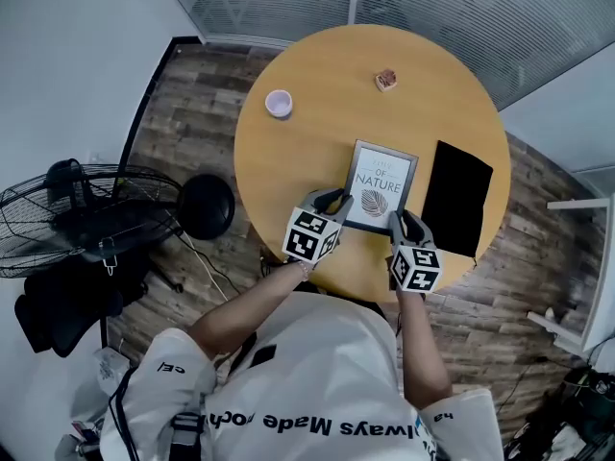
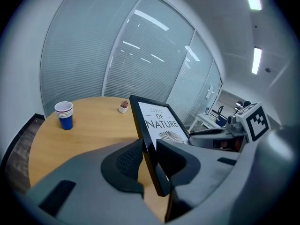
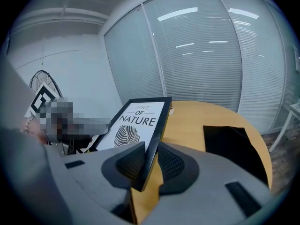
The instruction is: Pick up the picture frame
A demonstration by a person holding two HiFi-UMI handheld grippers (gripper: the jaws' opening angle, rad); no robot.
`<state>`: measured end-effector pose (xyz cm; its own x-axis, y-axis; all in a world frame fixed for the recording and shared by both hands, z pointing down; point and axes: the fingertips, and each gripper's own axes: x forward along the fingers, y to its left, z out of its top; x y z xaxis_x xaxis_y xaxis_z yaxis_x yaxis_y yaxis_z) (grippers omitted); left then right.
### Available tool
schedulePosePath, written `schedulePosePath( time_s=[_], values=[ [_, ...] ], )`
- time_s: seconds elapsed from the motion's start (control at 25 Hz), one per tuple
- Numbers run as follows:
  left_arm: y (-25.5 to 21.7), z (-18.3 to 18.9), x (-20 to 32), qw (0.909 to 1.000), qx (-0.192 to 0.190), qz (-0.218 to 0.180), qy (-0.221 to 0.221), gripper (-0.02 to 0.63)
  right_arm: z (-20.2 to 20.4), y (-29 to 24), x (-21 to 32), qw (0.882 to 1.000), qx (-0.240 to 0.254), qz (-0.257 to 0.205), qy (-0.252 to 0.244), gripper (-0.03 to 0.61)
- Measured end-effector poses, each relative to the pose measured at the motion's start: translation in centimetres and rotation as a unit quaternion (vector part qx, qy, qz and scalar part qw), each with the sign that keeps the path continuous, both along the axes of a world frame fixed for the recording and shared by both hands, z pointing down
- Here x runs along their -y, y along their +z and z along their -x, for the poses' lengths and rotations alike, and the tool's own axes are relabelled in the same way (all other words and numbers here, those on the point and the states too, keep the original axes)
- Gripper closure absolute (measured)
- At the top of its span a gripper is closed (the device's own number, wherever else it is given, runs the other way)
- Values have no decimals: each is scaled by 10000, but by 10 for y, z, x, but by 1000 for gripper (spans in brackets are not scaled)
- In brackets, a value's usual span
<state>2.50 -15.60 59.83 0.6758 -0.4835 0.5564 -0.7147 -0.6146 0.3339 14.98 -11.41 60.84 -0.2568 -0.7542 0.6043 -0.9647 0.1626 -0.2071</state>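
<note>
Head view: the picture frame (image 1: 381, 185), black-edged with a white print reading "NATURE", sits over the near part of the round wooden counter (image 1: 317, 142), gripped at its two near corners. The left hand-held gripper (image 1: 338, 200) is clenched on the frame's near left corner. In the left gripper view the black edge stands pinched between both pads. The right hand-held gripper (image 1: 397, 221) grasps the near right corner in the same way. The right gripper view shows the frame tilted up from the counter; whether its far edge touches the wood cannot be told. Just right of the frame lies a flat black rectangle (image 1: 457, 198). Beyond the frame's left side stands a paper cup (image 1: 279, 104); straight beyond it, a small pot (image 1: 386, 80).
</note>
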Motion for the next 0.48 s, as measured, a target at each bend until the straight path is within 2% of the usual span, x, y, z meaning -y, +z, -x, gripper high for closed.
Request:
schedulePosePath(
  time_s=[0.48],
  values=[
    [-35, 1, 0, 9996, -113, -259, -49, 509, 0, -38, 1, 9995, -33, -299, -25, 479]
  ],
)
